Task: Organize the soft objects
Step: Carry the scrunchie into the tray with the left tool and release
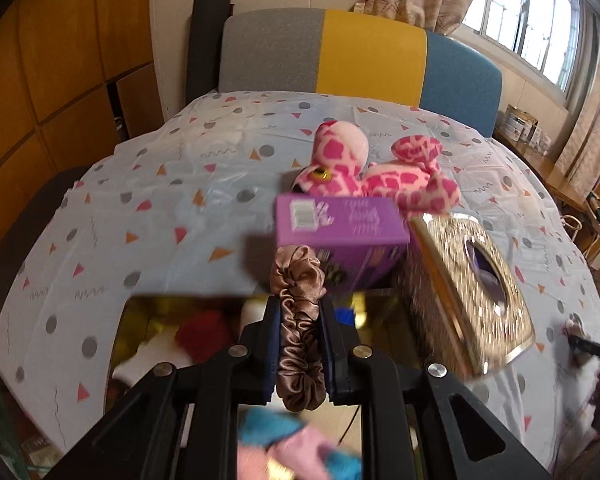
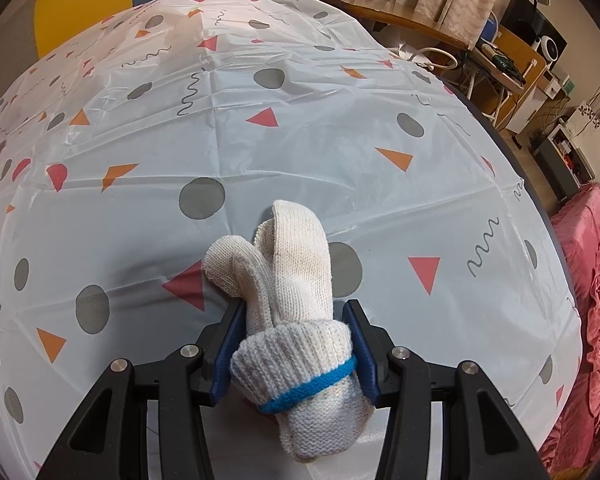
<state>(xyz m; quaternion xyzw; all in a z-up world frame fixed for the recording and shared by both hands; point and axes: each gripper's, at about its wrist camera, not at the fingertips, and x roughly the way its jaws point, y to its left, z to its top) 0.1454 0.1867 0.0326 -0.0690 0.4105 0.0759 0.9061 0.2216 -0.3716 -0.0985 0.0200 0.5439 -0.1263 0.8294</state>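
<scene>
Meanwhile the left gripper (image 1: 299,344) pinched a brown scrunchie (image 1: 300,332), a purple box (image 1: 340,236) at its twelve o'clock, while the right gripper (image 2: 290,346) clamped a white glove (image 2: 296,320).

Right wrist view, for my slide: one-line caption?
Right gripper clamps a rolled white knit glove above the patterned tablecloth.

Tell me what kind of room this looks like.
Most likely a bedroom in a home: an upholstered headboard behind a surface under a patterned plastic sheet, a curtained window, and a cluttered desk along the wall.
</scene>
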